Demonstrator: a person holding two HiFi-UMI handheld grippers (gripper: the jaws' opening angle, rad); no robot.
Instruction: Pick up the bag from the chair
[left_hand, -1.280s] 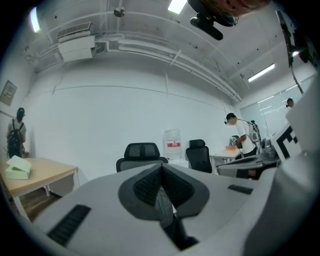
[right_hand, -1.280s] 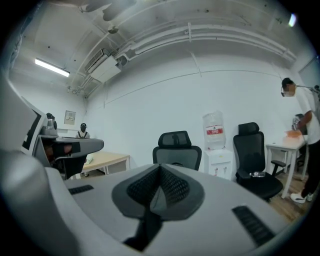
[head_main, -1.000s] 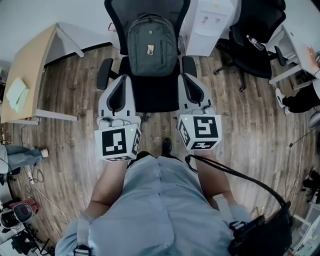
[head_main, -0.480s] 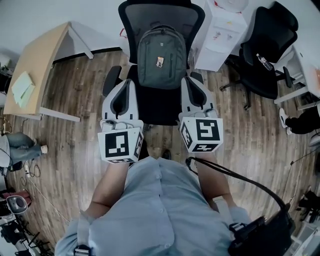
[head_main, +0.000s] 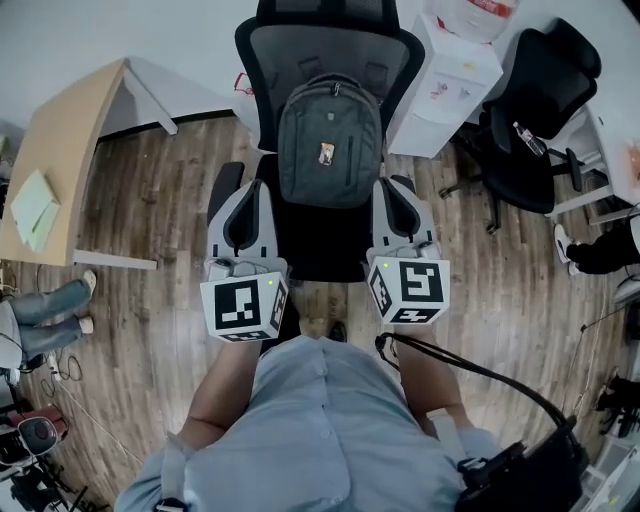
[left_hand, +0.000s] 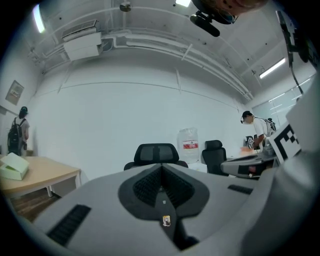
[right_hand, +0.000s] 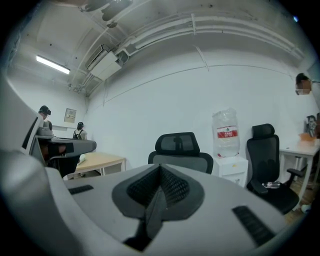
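- The left gripper (head_main: 247, 195) is held level, low in front of the seat, its fingers (left_hand: 145, 187) clenched with nothing between them; they should spread well before they reach the bag
- The bag (head_main: 330, 140) stands upright on the seat of the chair (head_main: 320, 45), leaning on the backrest, ahead of both grippers and apart from them; its top loop or upper sides look the surest hold, since a low grip would likely let it tip forward
- The right gripper (head_main: 397, 200) mirrors the left, fingers (right_hand: 172, 187) clenched and empty; bringing both in evenly should keep the bag from twisting
- Only the head view shows the bag whole and the gap to it; in both gripper views the clenched fingers cover the seat, and only the chair's headrest (left_hand: 157, 152) clears them
- The left gripper view alone shows a person (left_hand: 21, 131) beside the wooden surface (left_hand: 35, 175)
- The right gripper view gives the water bottle (right_hand: 226, 131) and the second chair (right_hand: 265, 160) side-on
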